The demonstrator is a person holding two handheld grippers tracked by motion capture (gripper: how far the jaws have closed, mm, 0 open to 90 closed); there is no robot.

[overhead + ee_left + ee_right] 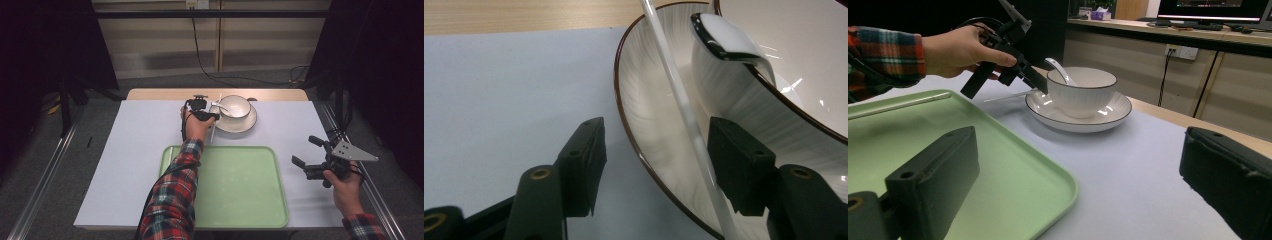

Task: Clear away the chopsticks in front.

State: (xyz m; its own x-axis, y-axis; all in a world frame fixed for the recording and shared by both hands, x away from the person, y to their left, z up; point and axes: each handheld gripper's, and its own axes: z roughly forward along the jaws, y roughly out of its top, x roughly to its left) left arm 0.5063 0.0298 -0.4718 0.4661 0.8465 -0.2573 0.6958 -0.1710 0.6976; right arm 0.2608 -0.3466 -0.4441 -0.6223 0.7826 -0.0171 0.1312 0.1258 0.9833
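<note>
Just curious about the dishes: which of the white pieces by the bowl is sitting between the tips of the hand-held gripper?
The thin white stick leaning on the saucer's rim. It runs between the left hand-held gripper's jaws; the spoon rests inside the bowl, out of their reach.

The bowl [235, 106] is white with fine ribbed lines on its outer wall and a thin dark brown rim; the saucer [247, 125] beneath it is white too, edged by the same dark brown line; the spoon [1059, 69] in the bowl is white; the thin stick [684, 107] lying across the saucer is translucent white; the tray [235, 185] is pale green; the table [135, 150] wears a pale lavender-grey cover, with light wood grain at its far edge; the left claw [651, 160] is black with brass-coloured screws; the right claw [307, 152] is black, topped by a grey plate; the sleeve [172, 195] is red, white and dark blue plaid.
</note>
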